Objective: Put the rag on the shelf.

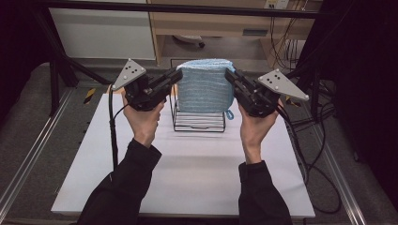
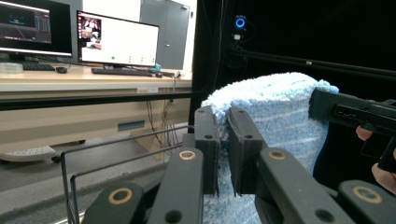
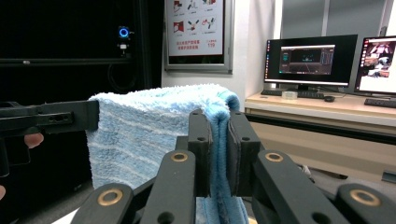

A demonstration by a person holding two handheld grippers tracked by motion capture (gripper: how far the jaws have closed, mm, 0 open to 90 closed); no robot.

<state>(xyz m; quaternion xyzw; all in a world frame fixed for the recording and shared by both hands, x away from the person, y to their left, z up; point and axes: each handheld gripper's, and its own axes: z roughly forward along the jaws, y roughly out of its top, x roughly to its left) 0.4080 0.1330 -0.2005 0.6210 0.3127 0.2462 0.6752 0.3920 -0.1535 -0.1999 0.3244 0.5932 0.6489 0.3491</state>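
A light blue towel (image 1: 204, 86) hangs stretched between my two grippers, above a black wire rack (image 1: 197, 123) at the far middle of the white table top (image 1: 187, 168). My left gripper (image 1: 177, 74) is shut on the towel's upper left corner. My right gripper (image 1: 229, 74) is shut on the upper right corner. In the left gripper view the jaws (image 2: 222, 114) pinch the towel (image 2: 280, 107) edge, and the other gripper (image 2: 355, 112) holds the far corner. In the right gripper view the jaws (image 3: 217, 116) clamp a fold of the towel (image 3: 149, 121). Whether the towel's lower edge touches the rack I cannot tell.
Black frame posts (image 1: 56, 70) and cables (image 1: 319, 140) stand around the table. Beyond it are a wooden desk (image 2: 70, 79) with monitors (image 2: 116, 39) and a keyboard. The wire rack's bars (image 2: 93, 154) rise to the left of the left jaws.
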